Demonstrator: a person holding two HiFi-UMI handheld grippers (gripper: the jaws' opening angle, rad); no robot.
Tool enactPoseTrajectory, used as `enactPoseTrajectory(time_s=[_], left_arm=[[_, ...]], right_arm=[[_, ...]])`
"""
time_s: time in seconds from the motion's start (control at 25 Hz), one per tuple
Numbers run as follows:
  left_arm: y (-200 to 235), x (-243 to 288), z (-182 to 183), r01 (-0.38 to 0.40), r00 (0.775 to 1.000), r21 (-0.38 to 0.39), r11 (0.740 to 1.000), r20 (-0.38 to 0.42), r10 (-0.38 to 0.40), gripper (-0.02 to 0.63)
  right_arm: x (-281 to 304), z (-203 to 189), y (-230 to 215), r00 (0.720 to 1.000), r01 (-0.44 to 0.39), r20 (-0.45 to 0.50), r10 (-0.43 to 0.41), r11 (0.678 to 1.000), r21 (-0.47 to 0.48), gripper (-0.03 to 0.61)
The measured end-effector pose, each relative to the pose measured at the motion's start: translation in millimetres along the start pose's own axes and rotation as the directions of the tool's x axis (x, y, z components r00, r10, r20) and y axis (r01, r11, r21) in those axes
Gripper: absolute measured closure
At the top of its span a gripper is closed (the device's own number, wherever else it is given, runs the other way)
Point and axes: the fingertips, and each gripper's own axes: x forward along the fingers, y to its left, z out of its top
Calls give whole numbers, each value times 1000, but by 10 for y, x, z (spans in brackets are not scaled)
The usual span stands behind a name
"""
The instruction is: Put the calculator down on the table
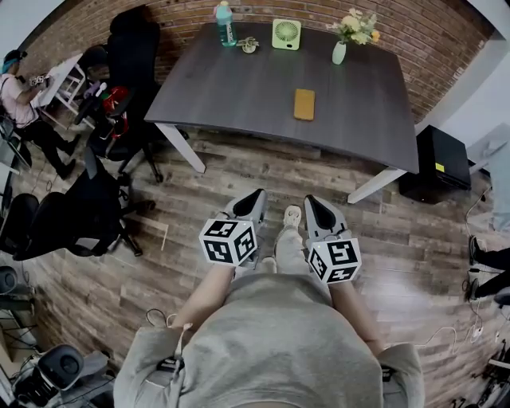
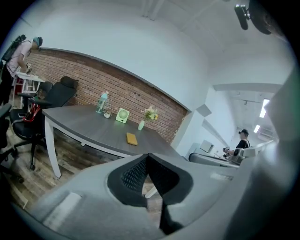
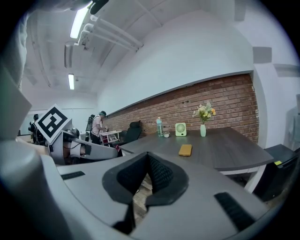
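Note:
A flat orange-yellow calculator (image 1: 304, 103) lies alone on the dark grey table (image 1: 239, 96), right of its middle. It also shows far off in the left gripper view (image 2: 131, 138) and the right gripper view (image 3: 185, 149). My left gripper (image 1: 253, 199) and right gripper (image 1: 315, 205) hang side by side over the wood floor, close to my body and well short of the table's near edge. Both are shut, jaws meeting at the tips with nothing between them (image 2: 148, 157) (image 3: 148, 155).
At the table's far edge stand a teal bottle (image 1: 225, 24), a green fan (image 1: 286, 34) and a vase of flowers (image 1: 340, 49). Black office chairs (image 1: 127, 80) crowd the left. A black box (image 1: 443, 162) sits at the right. A person (image 1: 22, 100) works at far left.

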Motion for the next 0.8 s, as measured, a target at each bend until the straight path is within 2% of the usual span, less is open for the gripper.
enactPoseTrajectory(time_s=[0.8], left_arm=[[-40, -91, -67, 33, 999, -28, 999, -15, -34, 594]], right_arm=[[-94, -42, 42, 1000, 21, -12, -21, 1000, -16, 577]])
